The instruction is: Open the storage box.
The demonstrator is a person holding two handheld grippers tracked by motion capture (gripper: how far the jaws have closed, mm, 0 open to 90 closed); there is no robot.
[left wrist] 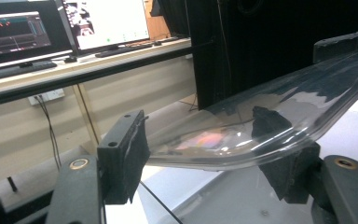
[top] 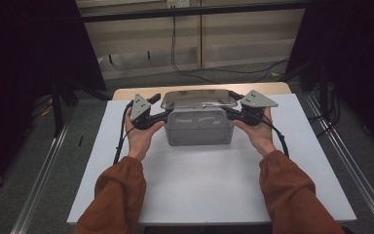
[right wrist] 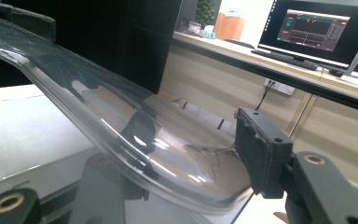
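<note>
Here, both pairs of fingers (left wrist: 121,163) half-closed, gripping opposite ends of the clear lid (top: 199,99) above the grey box (top: 199,129).

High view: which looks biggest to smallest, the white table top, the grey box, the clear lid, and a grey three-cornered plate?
1. white table top
2. grey box
3. clear lid, slightly smaller-looking than the box, though seen edge-on, so unsure
4. grey three-cornered plate

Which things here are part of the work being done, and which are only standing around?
Part of the work:
- clear plastic lid, gripped at both ends
- grey box under the lid
- left gripper, jaws on the lid
- right gripper, jaws on the lid

Only standing around:
- monitors on the far desk
- keyboard
- wall cables
- white table
</note>
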